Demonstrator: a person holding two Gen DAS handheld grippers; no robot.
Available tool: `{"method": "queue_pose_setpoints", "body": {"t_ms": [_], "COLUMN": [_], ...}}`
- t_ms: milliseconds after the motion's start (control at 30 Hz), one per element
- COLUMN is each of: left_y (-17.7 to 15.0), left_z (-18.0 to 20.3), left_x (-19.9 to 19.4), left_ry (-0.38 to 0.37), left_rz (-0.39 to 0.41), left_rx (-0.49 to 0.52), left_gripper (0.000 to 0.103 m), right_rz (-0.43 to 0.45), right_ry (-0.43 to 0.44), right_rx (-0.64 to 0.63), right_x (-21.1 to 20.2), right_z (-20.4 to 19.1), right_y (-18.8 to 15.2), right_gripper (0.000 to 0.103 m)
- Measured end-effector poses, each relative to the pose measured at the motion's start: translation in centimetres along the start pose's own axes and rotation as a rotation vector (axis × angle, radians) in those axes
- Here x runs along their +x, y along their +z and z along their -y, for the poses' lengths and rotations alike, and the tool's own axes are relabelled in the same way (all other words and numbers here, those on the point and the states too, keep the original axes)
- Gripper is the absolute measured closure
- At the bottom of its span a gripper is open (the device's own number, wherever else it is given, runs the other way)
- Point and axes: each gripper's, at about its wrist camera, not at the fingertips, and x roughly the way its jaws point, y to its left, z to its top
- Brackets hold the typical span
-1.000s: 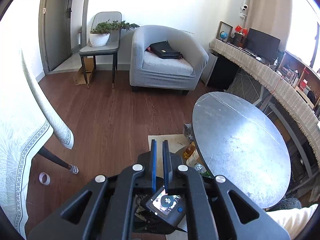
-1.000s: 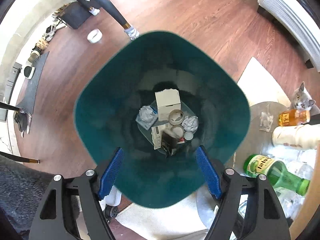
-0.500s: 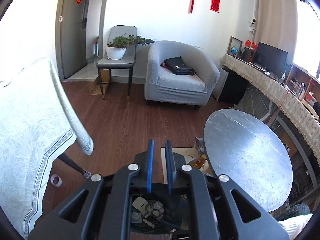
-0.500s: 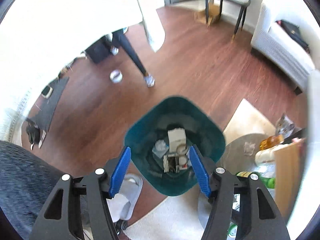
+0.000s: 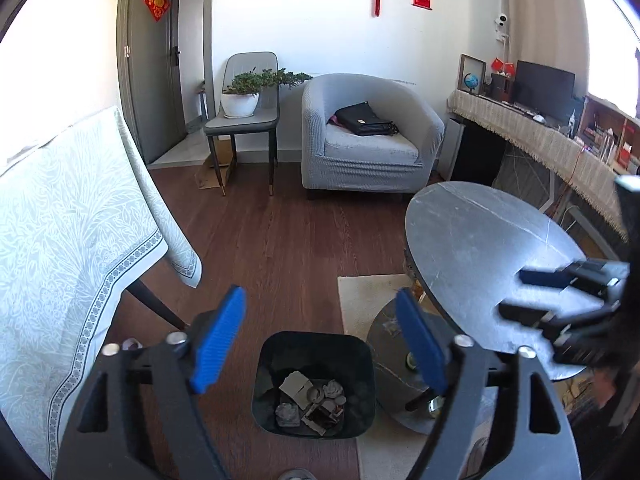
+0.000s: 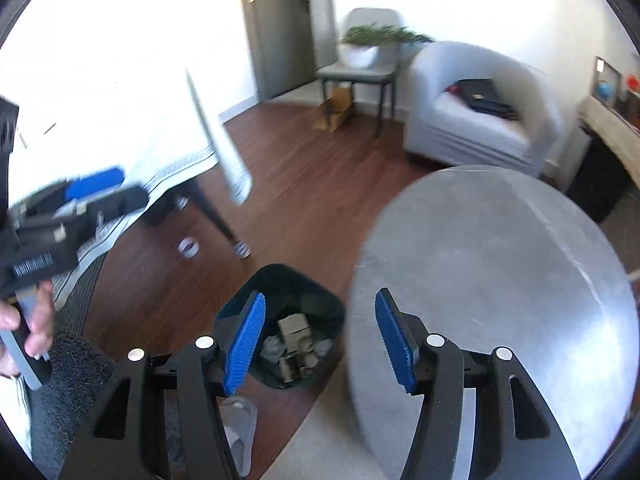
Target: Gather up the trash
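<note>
A dark green trash bin point(image 5: 314, 384) stands on the wood floor and holds crumpled paper, a small box and other scraps point(image 5: 310, 398). It also shows in the right wrist view point(image 6: 280, 324). My left gripper point(image 5: 320, 336) is open and empty, high above the bin. My right gripper point(image 6: 320, 338) is open and empty, above the bin's right side and the edge of the round grey table point(image 6: 500, 280). The right gripper also shows in the left wrist view point(image 5: 560, 292), over the round table point(image 5: 480, 248).
A table with a white patterned cloth point(image 5: 72, 240) stands at the left. A tape roll point(image 6: 188, 247) lies on the floor by its leg. A grey armchair point(image 5: 368, 140) with a black bag and a chair with a plant point(image 5: 244, 100) stand at the back. A cream rug point(image 5: 360, 300) lies under the round table.
Both grippers rose away from the bin and tilted up toward the room. My left gripper went from shut to wide open. The right gripper stayed open.
</note>
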Motion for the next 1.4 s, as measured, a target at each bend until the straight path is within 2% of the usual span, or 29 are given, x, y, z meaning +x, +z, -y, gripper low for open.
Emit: {"method": "queue_pose_setpoints", "body": {"t_ms": [33, 67, 133, 267, 367, 567, 733, 900, 1100, 1400], "left_y": [-0.5, -0.8, -1.6, -3.1, -4.0, -5.0, -5.7, -6.3, -6.5, -6.4], "left_z": [0.6, 1.0, 1.9, 3.2, 3.9, 3.9, 4.2, 5.1, 5.2, 5.0], "left_x": [-0.3, -0.4, -0.5, -0.5, -0.6, -0.6, -1.3, -1.1, -0.7, -0.8], "left_ry": [0.018, 0.026, 0.041, -0.012, 0.006, -0.01, -0.002, 0.038, 0.041, 0.034], "left_rz": [0.011, 0.014, 0.001, -0.014, -0.015, -0.038, -0.029, -0.041, -0.057, -0.048], "left_rx": [0.011, 0.019, 0.027, 0.025, 0.028, -0.018, -0.011, 0.028, 0.034, 0.01], "left_gripper": [0.015, 0.015, 0.009, 0.009, 0.007, 0.005, 0.004, 0.004, 0.004, 0.004], "right_rz": [0.024, 0.046, 0.088, 0.145, 0.183, 0.249, 0.273, 0.253, 0.222, 0.221], "right_ry": [-0.016, -0.03, -0.068, -0.099, -0.097, -0.163, -0.172, -0.184, -0.211, -0.194], "right_rx": [0.02, 0.03, 0.054, 0.088, 0.127, 0.173, 0.19, 0.192, 0.189, 0.185], "right_x": [-1.3, -2.3, -4.4, -8.1, -10.3, -13.7, -15.4, -14.6, -13.8, -13.7], "right_z": [1.1, 1.8, 3.1, 5.8, 7.7, 9.4, 9.6, 10.4, 11.0, 10.8], "right_y": [-0.4, -0.9, -1.8, -4.0, -5.5, -8.2, -10.3, -11.1, -11.8, -11.7], "right_gripper": [0.042, 0.033, 0.026, 0.013, 0.009, 0.006, 0.005, 0.005, 0.005, 0.005]}}
